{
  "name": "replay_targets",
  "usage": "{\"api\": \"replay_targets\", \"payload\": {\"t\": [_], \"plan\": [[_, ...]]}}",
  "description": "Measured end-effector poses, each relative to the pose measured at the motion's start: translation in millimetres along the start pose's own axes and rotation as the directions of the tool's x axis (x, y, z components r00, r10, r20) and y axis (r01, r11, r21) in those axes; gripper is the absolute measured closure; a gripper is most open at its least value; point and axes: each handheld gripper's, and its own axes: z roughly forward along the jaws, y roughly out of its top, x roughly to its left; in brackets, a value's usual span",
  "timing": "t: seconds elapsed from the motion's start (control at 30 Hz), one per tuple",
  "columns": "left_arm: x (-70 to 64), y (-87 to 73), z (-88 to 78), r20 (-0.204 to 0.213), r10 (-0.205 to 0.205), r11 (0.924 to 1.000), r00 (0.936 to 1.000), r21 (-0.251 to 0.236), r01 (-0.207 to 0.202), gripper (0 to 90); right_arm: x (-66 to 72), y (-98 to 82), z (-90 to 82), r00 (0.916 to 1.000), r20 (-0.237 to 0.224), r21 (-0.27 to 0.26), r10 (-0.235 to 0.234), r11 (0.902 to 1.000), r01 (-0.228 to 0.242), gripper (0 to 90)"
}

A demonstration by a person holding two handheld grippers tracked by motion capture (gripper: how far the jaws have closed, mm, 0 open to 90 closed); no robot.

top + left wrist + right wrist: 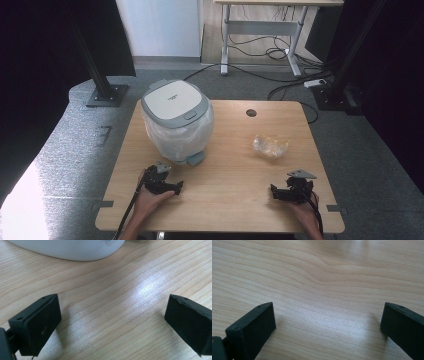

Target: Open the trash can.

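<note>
A white bin point(175, 120) with a grey lid and a clear liner bag stands on the left half of the wooden table point(230, 175). A crumpled clear plastic wrapper point(270, 146) lies to the right of the middle. My left gripper point(169, 186) rests on the table just in front of the bin, held by a hand. Its jaws stand wide open point(112, 322) over bare wood, with the bin's white base point(70, 248) close ahead. My right gripper point(285, 193) rests near the front right corner, open point(328, 325), nothing between its jaws.
A round cable hole point(251, 113) sits near the table's far edge. Beyond the table are a second desk's legs point(225, 45), loose cables on the grey floor point(280, 50), and black frame posts point(100, 75) at both sides.
</note>
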Motion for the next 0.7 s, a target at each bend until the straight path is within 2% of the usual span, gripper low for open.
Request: {"api": "replay_targets", "payload": {"t": [0.4,0.6,0.7], "plan": [[0.2,-0.1,-0.3,-0.003,-0.003,1.0,1.0,-0.002,0.003,0.6,-0.2,0.0,0.2,1.0,0.002,-0.002,0.002,1.0,-0.002,0.0],[1.9,-0.4,-1.8,-0.021,-0.018,0.9997,0.9996,-0.014,0.018,5.7,-0.2,0.0,0.1,1.0,0.003,-0.001,0.001,1.0,-0.001,0.0],[2.7,-0.9,-2.6,-0.026,-0.026,0.9994,0.9993,-0.025,0.025,11.8,-0.4,0.0,-0.1,1.0,0.004,-0.002,0.004,1.0,-0.004,0.0]]}}
